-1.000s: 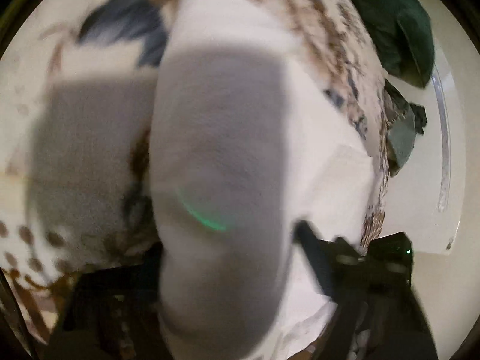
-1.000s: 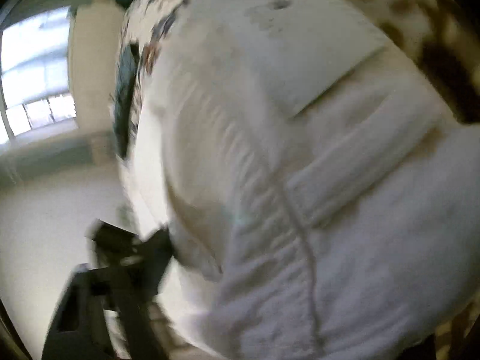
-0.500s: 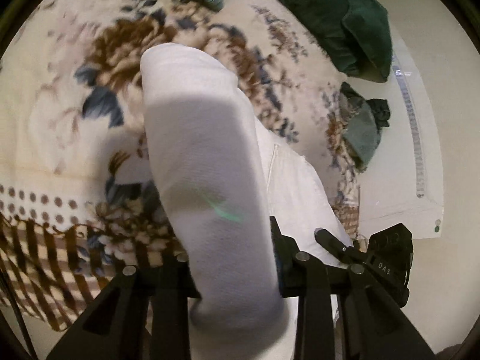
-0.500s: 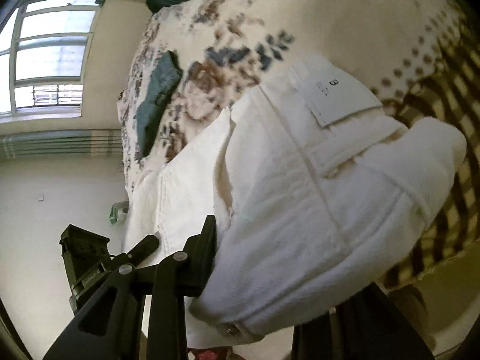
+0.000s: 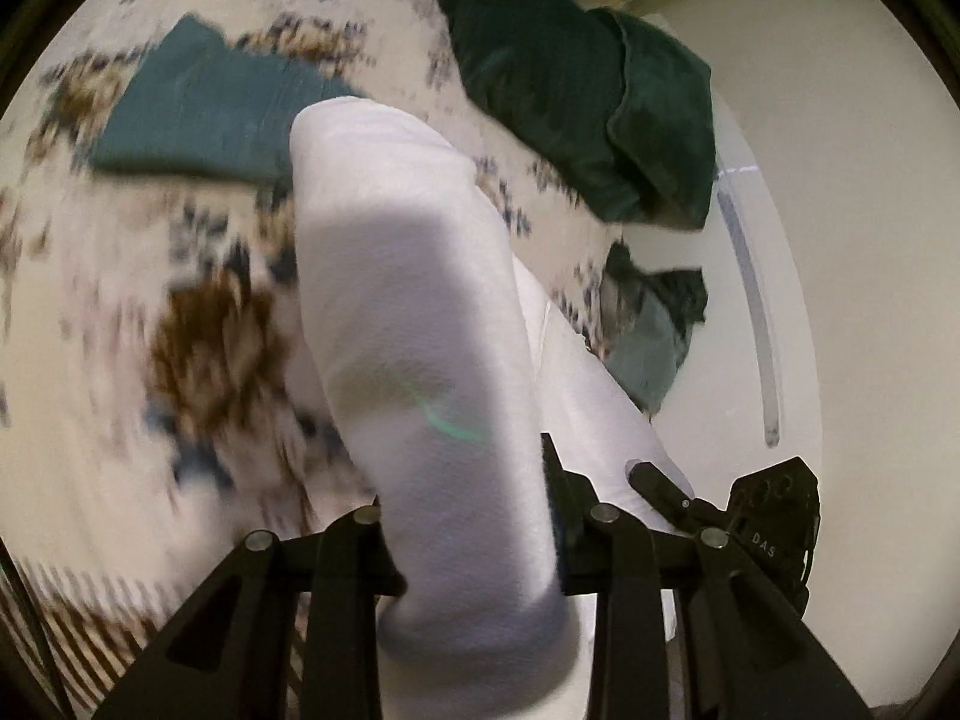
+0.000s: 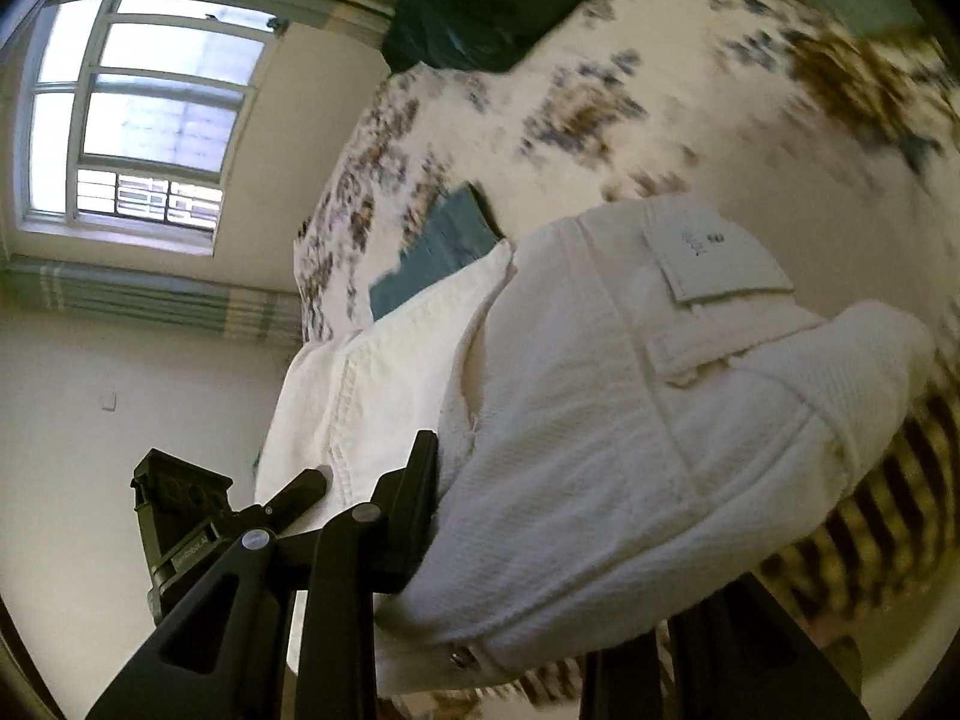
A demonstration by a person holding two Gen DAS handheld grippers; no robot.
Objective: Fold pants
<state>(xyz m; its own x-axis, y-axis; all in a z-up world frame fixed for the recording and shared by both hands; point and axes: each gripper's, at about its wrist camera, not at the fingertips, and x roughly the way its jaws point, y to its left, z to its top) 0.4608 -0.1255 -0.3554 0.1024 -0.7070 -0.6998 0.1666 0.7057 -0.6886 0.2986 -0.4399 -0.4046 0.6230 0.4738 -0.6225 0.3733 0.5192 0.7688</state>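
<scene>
Counts: one pair of white pants (image 5: 420,324), two tongs, one folded teal cloth (image 5: 204,114), one dark green pillow (image 5: 576,102), one window (image 6: 138,114).
Left tongs (image 5: 474,546): clenched on a thick fold of the pants; its jaws closed further within the last second with the fabric between them.
Right tongs (image 6: 516,516): grasping the waistband end of the pants, beside a metal rivet (image 6: 461,655); only its left finger (image 6: 414,492) shows, the other is behind the cloth; these jaws have just been closing too.
Pants, place: lifted above the bed (image 5: 120,312), stretched between both tongs, the rest trailing down toward the bedspread.
Landmark, the pants: teal cloth lies flat on the bed beyond them; green pillow farther off at the bed's far end.
Surface: cream bedspread with brown and blue flowers, and a brown striped, dotted border nearest the tongs.
Room: pale wall (image 6: 90,432), window with bars, striped green curtain.
Textures: pants are ribbed, heavy cotton with stitched seams and a rectangular sewn label (image 6: 714,258); pillow looks velvety; tongs are black, angular, bolted.
</scene>
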